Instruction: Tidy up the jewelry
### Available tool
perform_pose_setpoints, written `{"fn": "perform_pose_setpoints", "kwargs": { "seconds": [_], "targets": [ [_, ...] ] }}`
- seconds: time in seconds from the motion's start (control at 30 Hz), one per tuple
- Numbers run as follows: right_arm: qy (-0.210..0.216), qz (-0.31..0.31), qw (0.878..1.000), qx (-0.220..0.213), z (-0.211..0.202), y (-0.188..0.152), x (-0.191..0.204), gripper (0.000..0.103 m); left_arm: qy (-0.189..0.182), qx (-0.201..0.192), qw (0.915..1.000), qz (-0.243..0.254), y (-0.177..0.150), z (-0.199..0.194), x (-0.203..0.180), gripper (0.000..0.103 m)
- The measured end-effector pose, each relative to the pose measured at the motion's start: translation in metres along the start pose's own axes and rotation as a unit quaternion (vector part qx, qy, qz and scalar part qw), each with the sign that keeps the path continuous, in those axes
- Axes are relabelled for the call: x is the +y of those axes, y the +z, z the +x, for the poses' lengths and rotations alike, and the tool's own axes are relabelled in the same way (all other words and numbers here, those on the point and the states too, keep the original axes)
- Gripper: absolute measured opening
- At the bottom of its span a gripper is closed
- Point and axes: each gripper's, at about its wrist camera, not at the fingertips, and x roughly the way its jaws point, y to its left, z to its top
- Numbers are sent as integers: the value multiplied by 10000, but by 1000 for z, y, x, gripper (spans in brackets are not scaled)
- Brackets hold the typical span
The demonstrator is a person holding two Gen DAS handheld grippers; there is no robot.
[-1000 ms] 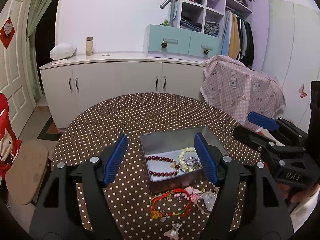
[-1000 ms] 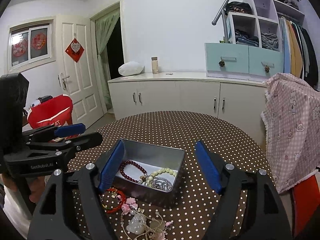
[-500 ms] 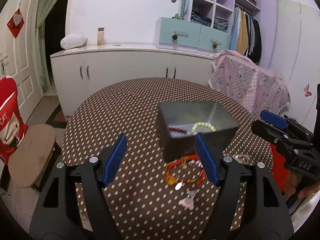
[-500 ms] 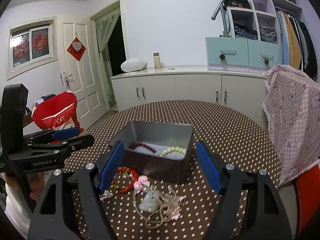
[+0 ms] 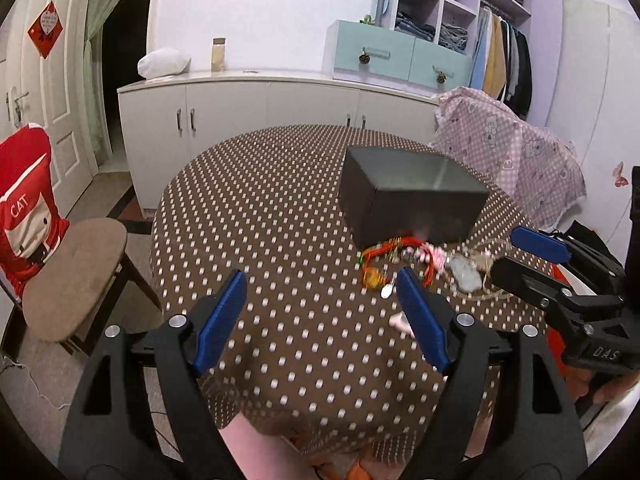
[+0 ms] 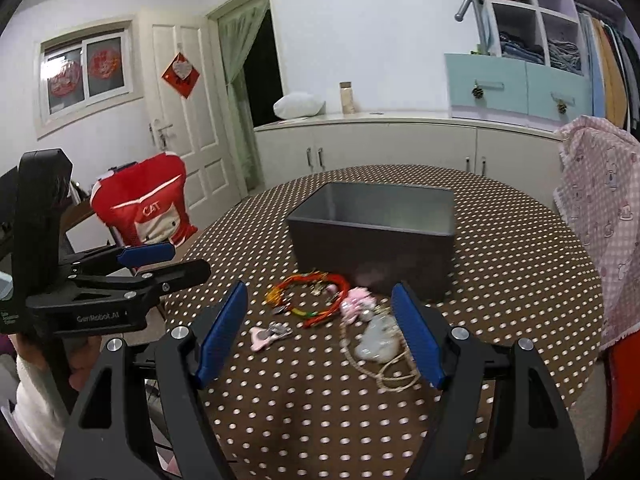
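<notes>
Item: my left claw [image 5: 322,302], jaws opening, nothing btwn them. My right claw [image 6: 320,312], jaws wide, nothing held. Landmark: grey tin [image 6: 372,236] on dotted table [image 6: 520,264]. Red bracelet [image 6: 316,294] just in front of tin; pink charm [image 6: 358,300] & pale pendant w/ cord [image 6: 378,344] beside bracelet, nearer me.

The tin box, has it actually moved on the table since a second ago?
Cannot tell. The tin box looks lower-angled and farther off, but the cupboards shift too, so the cameras moved; the red bracelet lies by its front wall as before.
</notes>
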Motion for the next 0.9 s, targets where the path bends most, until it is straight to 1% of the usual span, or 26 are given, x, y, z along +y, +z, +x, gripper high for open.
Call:
{"fn": "perform_pose_setpoints", "kwargs": {
  "seconds": [0.2, 0.3, 0.4, 0.57, 0.63, 0.7, 0.8, 0.87, 0.9],
  "targets": [
    [93, -85, 9997, 215, 16, -9, 14, 71, -36, 100, 9999, -54, -14, 0, 6, 77],
    [122, -242, 9993, 261, 23, -14, 24, 70, -52, 99, 9999, -5, -19, 0, 7, 77],
    [164, -255, 9992, 279, 31, -17, 26, 63, -3, 74, 10000, 1, -22, 0, 11, 78],
    [138, -180, 9986, 487, 45, -24, 24, 51, -110, 59, 9999, -71, -28, 0, 24, 78],
    [94, -202, 9986, 484, 48, -26, 25, 46, -94, 69, 9999, -83, -29, 1, 28, 78],
    [52, -317, 9984, 460, 49, -27, 30, 44, -127, 99, 9998, -155, -31, 2, 32, 78],
    [-160, -630, 9970, 424, 50, -30, 40, 44, -225, 145, 9993, -254, -33, 6, 33, 78],
    [-101, -723, 9966, 392, 50, -32, 42, 34, -278, 170, 9991, -253, -35, 8, 33, 78],
    [-37, -723, 9966, 386, 50, -32, 42, 31, -295, 182, 9991, -246, -35, 9, 33, 78]
  ]
}}
